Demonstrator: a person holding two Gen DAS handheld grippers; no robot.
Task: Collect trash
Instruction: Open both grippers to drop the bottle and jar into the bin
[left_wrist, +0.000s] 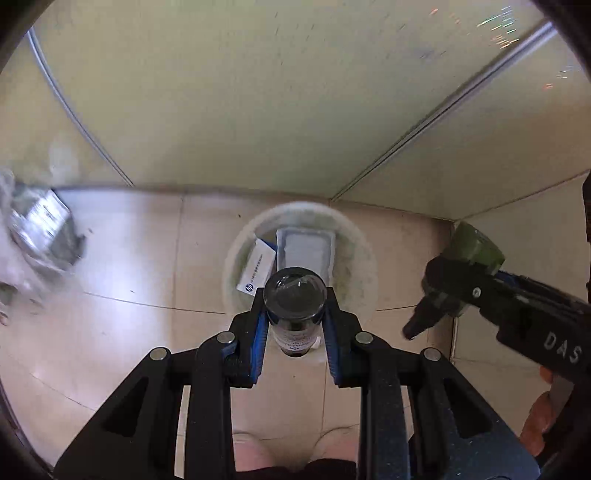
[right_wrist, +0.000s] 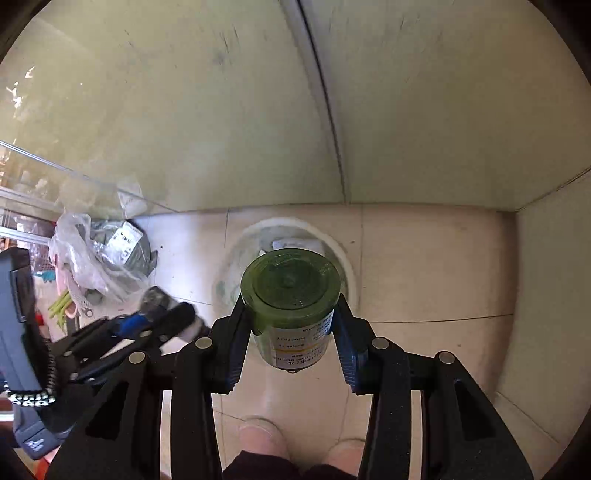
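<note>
Both grippers are pointing steeply down at the tiled floor, over a white bin (left_wrist: 236, 258) sitting mid-frame by the wall.

Left gripper (left_wrist: 295, 314), bottom centre of left wrist view: fingers are clamping a small dark bottle (left_wrist: 295, 295), its base facing the lens, directly above the bin's near rim. Inside the bin, a white tray (left_wrist: 306, 247) and a card (left_wrist: 258, 269) are lying.

Right gripper (right_wrist: 291, 321), bottom centre of right wrist view: fingers are squeezing a green bottle (right_wrist: 290, 284) w/ yellow label, also above the bin. A plastic bag (right_wrist: 85, 258) of rubbish is sitting at mid-left.
</note>
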